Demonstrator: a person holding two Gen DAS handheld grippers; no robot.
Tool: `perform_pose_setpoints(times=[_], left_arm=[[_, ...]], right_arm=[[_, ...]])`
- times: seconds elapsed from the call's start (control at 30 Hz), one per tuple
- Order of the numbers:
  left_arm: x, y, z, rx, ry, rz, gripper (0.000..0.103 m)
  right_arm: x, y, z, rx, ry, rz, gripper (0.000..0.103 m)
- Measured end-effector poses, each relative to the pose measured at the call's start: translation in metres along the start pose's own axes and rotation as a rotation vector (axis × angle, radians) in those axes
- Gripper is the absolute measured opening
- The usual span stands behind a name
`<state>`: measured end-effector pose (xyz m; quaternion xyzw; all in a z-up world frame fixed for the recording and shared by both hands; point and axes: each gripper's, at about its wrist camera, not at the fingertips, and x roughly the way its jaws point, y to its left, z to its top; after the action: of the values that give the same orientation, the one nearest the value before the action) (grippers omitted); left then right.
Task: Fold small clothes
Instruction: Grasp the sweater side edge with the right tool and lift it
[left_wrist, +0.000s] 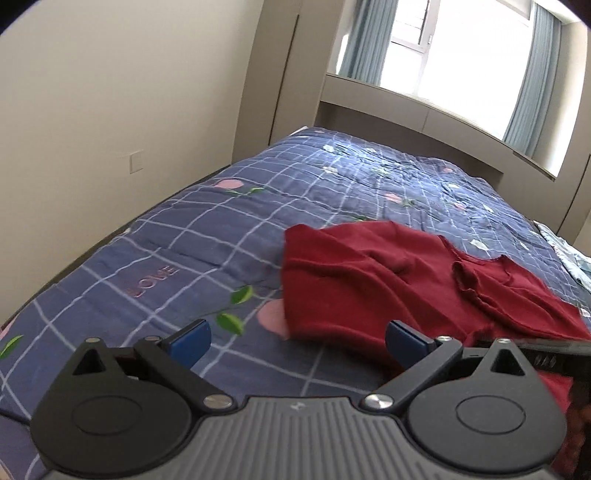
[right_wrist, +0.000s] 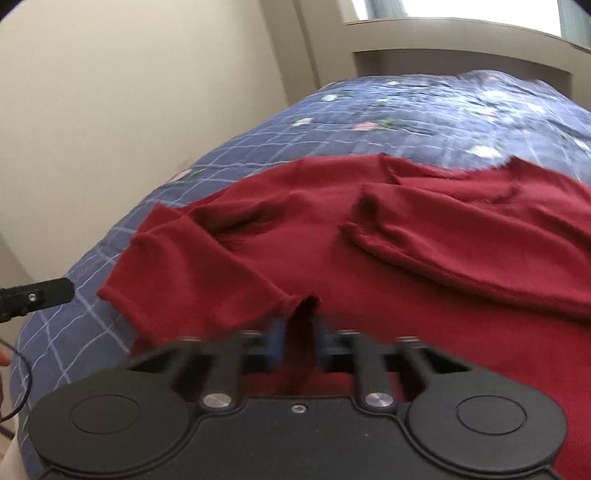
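left hand-held gripper (left_wrist: 297, 341): fingers standing wide apart, hovering over quilt (left_wrist: 166, 258) beside shirt's near corner | right hand-held gripper (right_wrist: 297, 341): blue pads (right_wrist: 275, 343) clamping a pinch of fabric | shirt (left_wrist: 388, 273): red, lying rumpled on bed

Left wrist view: the camera sits behind the left gripper (left_wrist: 297, 341), low over the bed (left_wrist: 155, 266), facing along it toward the window (left_wrist: 454, 48) at the upper right of the frame. Right wrist view: the camera sits behind the right gripper (right_wrist: 297, 341), closer to the red garment (right_wrist: 424, 258), which fills the centre and right of the frame. Both views share the garment, the bed's checked cover and the window wall. The left gripper's finger enters the right view at the left edge.
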<state>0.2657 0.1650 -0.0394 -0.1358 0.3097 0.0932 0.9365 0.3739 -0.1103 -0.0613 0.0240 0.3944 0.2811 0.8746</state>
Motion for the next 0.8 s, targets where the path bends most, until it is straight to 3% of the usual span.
perform_pose_setpoints(times=[0.17, 0.3, 0.5, 0.73, 0.8], left_arm=[[0.001, 0.005, -0.005, 0.012, -0.014, -0.011, 0.103], [0.008, -0.004, -0.006, 0.038, -0.011, -0.016, 0.103], [0.030, -0.031, 0.008, 0.040, -0.038, -0.008, 0.103], [0.070, -0.066, 0.036, 0.071, -0.126, -0.008, 0.102], [0.081, -0.073, 0.042, 0.089, -0.140, -0.004, 0.093]], right_arm=[[-0.025, 0.007, 0.061, -0.017, -0.066, 0.115, 0.004], [-0.057, 0.018, 0.140, -0.020, -0.144, 0.230, 0.004], [-0.093, 0.056, 0.244, -0.110, -0.226, 0.318, 0.004], [-0.107, 0.076, 0.309, -0.188, -0.283, 0.286, 0.004], [-0.110, 0.072, 0.317, -0.195, -0.298, 0.269, 0.004]])
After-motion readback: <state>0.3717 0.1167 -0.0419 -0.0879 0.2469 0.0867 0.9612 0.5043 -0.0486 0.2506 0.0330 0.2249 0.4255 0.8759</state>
